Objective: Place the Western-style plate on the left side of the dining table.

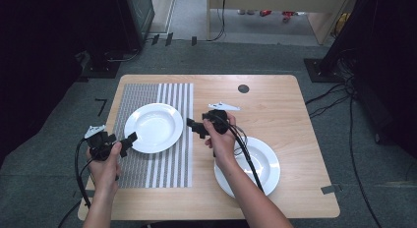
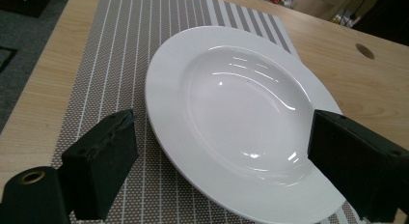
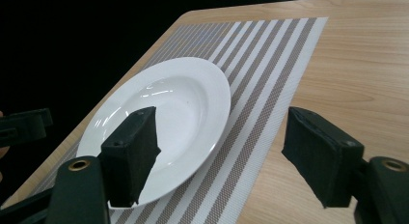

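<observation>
my left gripper [image 1: 129, 139] at the striped mat's [image 1: 169, 174] left edge, jaws spread beside the rim of a white plate [image 1: 153, 127] lying on the mat, my right gripper [image 1: 195, 126] just right of that plate, jaws spread, second white plate [image 1: 268, 164] on bare wooden table [image 1: 295, 115] under my right forearm

No readable text, labels, brands or numbers are showing anywhere: nothing on either plate, the striped mat, the table or the grippers.
</observation>
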Motion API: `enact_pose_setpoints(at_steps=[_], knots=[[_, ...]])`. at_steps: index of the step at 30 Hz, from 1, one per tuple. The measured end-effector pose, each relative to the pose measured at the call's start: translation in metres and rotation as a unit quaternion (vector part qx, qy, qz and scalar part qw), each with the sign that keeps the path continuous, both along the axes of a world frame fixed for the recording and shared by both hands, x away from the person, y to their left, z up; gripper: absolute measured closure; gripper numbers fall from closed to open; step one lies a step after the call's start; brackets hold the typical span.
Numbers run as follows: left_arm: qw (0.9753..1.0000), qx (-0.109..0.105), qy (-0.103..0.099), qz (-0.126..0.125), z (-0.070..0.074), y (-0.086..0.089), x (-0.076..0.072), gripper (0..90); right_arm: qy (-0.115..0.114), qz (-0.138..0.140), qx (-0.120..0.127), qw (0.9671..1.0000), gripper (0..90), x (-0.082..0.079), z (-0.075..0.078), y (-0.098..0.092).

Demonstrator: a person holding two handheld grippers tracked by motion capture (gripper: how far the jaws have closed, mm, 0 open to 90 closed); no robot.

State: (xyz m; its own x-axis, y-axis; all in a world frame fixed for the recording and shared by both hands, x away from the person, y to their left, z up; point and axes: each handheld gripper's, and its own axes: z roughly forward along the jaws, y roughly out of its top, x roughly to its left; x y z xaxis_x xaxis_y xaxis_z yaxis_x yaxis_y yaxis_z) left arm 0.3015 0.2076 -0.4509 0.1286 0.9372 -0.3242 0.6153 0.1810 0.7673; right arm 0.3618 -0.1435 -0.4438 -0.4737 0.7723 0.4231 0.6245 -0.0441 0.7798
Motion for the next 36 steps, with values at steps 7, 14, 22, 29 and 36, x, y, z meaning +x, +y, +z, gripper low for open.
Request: enact_pose_setpoints(at_steps=[7,14,22,29,36], knots=[[0.9999,0.012,-0.004,-0.001,0.0,-0.006,-0.015,10.5,-0.01,-0.003,-0.006,0.9999,27.2,-0.015,0.002,-0.024],[0.9997,0.025,-0.001,-0.007,-0.005,-0.014,-0.026,10.5,-0.013,-0.014,-0.008,0.9998,26.9,-0.029,0.0,-0.051],[0.9992,0.039,0.003,-0.005,-0.014,-0.019,-0.036,10.5,-0.017,-0.026,-0.013,0.9994,26.4,-0.043,-0.005,-0.082],[0.9985,0.054,0.002,-0.006,-0.021,-0.024,-0.043,10.5,-0.017,-0.041,-0.019,0.9988,26.2,-0.054,-0.01,-0.108],[0.9976,0.07,0.004,-0.002,-0.03,-0.027,-0.052,10.5,-0.017,-0.052,-0.023,0.9982,25.9,-0.065,-0.017,-0.132]])
